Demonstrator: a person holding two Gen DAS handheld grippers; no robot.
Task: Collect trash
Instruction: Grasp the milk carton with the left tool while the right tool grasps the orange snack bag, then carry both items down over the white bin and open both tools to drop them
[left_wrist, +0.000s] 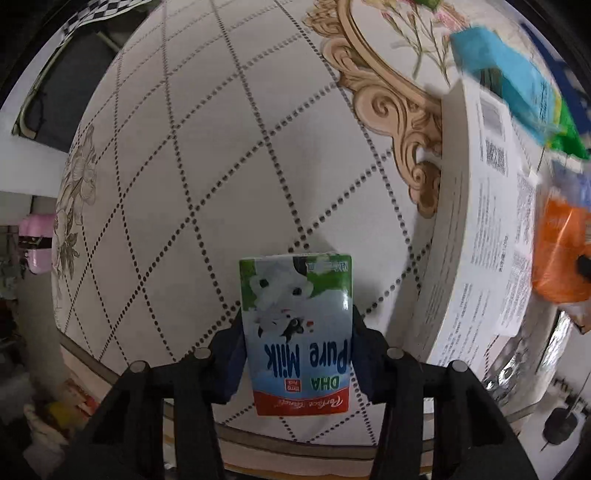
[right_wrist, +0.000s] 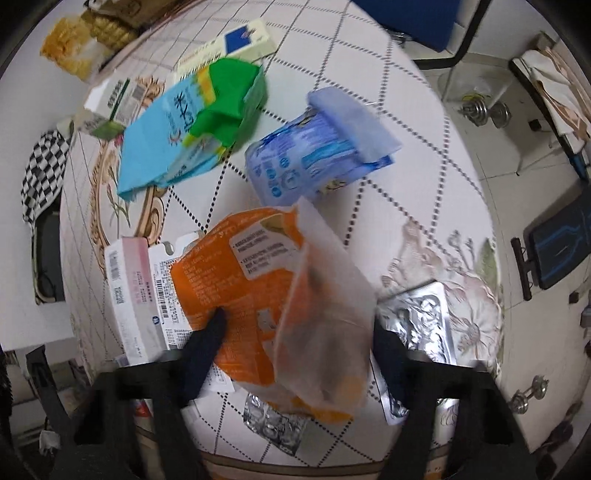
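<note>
Milk carton (left_wrist: 295, 332) sits clamped between the fingers of our left gripper (left_wrist: 297, 341), held above the patterned tablecloth (left_wrist: 221, 166). Our right gripper (right_wrist: 295, 332) is closed on the orange packet (right_wrist: 255, 295), with the blue-green bag (right_wrist: 184, 122) and blue pouch (right_wrist: 306, 155) lying on the table beyond.

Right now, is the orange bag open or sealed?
Open: the orange bag has its pale torn top flared apart near the right gripper, which is shut on it.
</note>
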